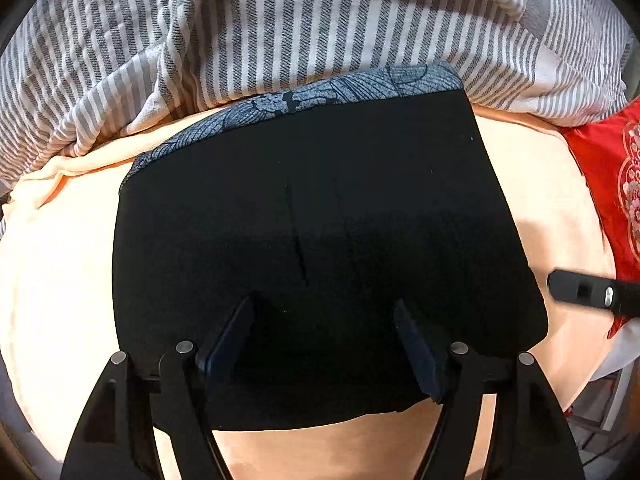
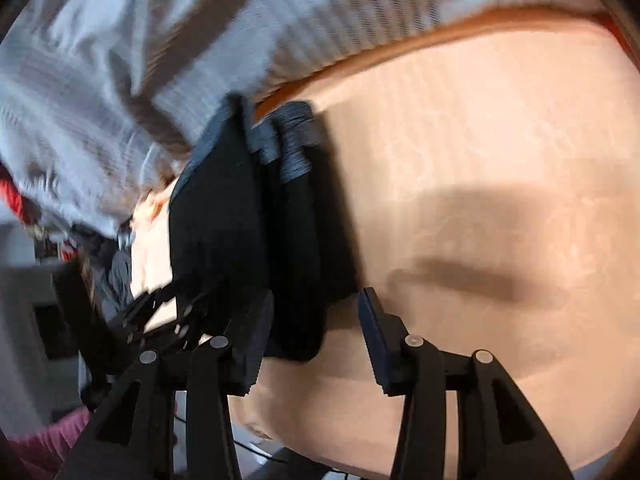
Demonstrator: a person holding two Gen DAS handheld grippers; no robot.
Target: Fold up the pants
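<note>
The landmark is the folded black fabric pants (image 1: 320, 220), which lie flat on the peach-coloured bed sheet (image 1: 56, 272).

In the left wrist view the left gripper (image 1: 324, 320) hangs over the near half of the pants, pointing steeply down. Its fingers (image 1: 228, 332) stand well apart with only the flat cloth showing in the gap between them; whether the tips touch the cloth cannot be told, as black lies on black and a shadow covers that part. The near edge of the pants runs behind the finger arms and is partly hidden.

The pants form a broad, smooth, roughly rectangular pad with a faint crease down the middle. Along their far edge a band of blue-grey patterned fabric (image 1: 320, 96) shows.

At the right side of the pants, a blurred black finger of the right gripper (image 1: 588, 292) enters from the frame edge.

The right wrist view is smeared by motion. There the right gripper (image 2: 316, 320) has its fingers (image 2: 376, 332) apart, with a corner of the pants (image 2: 248, 220) between them, nothing clamped. The left gripper (image 2: 160, 312) is a dark blur on the pants' left.

Beyond the pants lies a crumpled grey-and-white striped blanket (image 1: 280, 24); to their far right, a red embroidered cloth (image 1: 608, 168), cut off by the frame.
</note>
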